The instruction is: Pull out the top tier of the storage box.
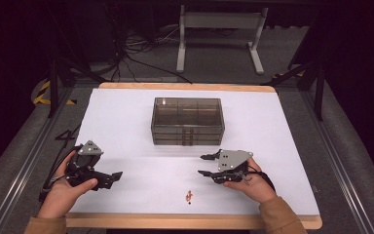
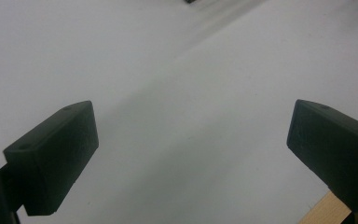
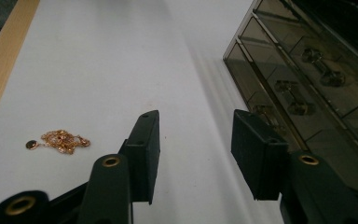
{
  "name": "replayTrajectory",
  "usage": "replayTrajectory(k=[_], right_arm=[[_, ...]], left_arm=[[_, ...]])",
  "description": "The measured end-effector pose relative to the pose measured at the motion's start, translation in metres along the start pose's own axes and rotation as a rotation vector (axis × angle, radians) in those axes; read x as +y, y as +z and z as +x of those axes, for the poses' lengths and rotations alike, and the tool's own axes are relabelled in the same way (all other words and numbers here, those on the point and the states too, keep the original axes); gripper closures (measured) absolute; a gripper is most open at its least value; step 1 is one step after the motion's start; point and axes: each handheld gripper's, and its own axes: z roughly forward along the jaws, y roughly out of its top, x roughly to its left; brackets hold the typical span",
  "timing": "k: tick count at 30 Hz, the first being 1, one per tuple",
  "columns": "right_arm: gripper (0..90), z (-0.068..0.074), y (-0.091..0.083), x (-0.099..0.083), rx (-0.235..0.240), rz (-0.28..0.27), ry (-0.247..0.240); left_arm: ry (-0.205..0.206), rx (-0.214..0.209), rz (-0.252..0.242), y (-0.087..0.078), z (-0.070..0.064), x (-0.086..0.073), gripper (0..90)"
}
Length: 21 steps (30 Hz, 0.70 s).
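While both forearms come in from the near edge of the table, the left tongs are held low in the left hand, aimed toward the table's middle, and the right tongs are gripped by the right hand and turned to face them. Both pairs are spread wide with nothing between the jaws, as is seen in each gripper view. A small gold necklace is bunched on the white surface near the front edge, well in front of the smoky clear drawer box; its short heap is drawn out roughly front to back in the high view, with a round pendant at the end nearer the edge. The necklace is found just in front of the right tongs, slightly to their open side, and untouched. It is well apart from the left tongs, between the two hands.
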Motion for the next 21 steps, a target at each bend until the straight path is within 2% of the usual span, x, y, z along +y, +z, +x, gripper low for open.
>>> replayTrajectory(k=[7,9,18,21], right_arm=[[55.6,0.0045,0.0001,0.001,-0.054,0.008,-0.18],[55.5,0.0049,0.0001,0.0011,-0.054,0.01,-0.192],[53.7,0.0091,0.0014,0.003,-0.131,0.045,-0.333],[53.6,0.0105,0.0011,0.0037,-0.146,0.054,-0.344]], left_arm=[[0.002,-0.002,-0.003,-0.0007,0.0008,0.0004,2.6],[0.002,-0.002,-0.004,-0.0007,0.0009,0.0004,2.6],[0.004,0.006,-0.008,-0.0017,0.0019,0.0008,2.6],[0.003,0.0,-0.008,-0.0019,0.0019,0.0012,2.6]])
